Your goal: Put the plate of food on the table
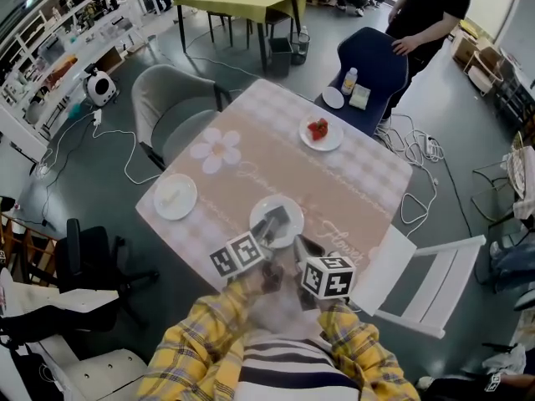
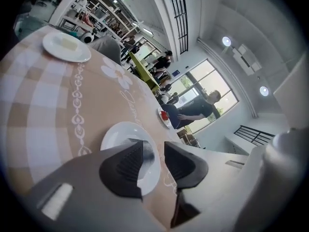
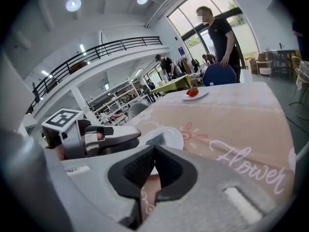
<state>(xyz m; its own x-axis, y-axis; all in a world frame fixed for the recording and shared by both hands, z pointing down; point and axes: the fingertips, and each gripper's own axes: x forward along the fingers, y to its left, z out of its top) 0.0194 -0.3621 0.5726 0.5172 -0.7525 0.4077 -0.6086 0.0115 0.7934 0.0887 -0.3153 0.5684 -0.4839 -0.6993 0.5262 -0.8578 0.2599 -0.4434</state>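
A white plate point(image 1: 289, 206) lies on the checked beige tablecloth point(image 1: 334, 182) near the table's front edge. My left gripper point(image 1: 273, 222) hovers right over this plate point(image 2: 118, 134), jaws apart, and the plate's surface shows through the gap; the pads point(image 2: 126, 166) press on nothing. In the right gripper view the left gripper point(image 3: 115, 140) sits at the plate's point(image 3: 170, 137) left rim. My right gripper point(image 1: 303, 246) stands just right of the plate, low over the cloth, its jaws point(image 3: 154, 153) shut with nothing between them. I cannot make out any food on this plate.
A plate with red food point(image 1: 320, 131) sits at the table's far side, a plate with pale food point(image 1: 175, 196) at the left corner. A grey chair point(image 1: 167, 107), a blue chair point(image 1: 372, 61) and a white chair point(image 1: 426, 282) ring the table. A person in black point(image 1: 426, 11) stands behind.
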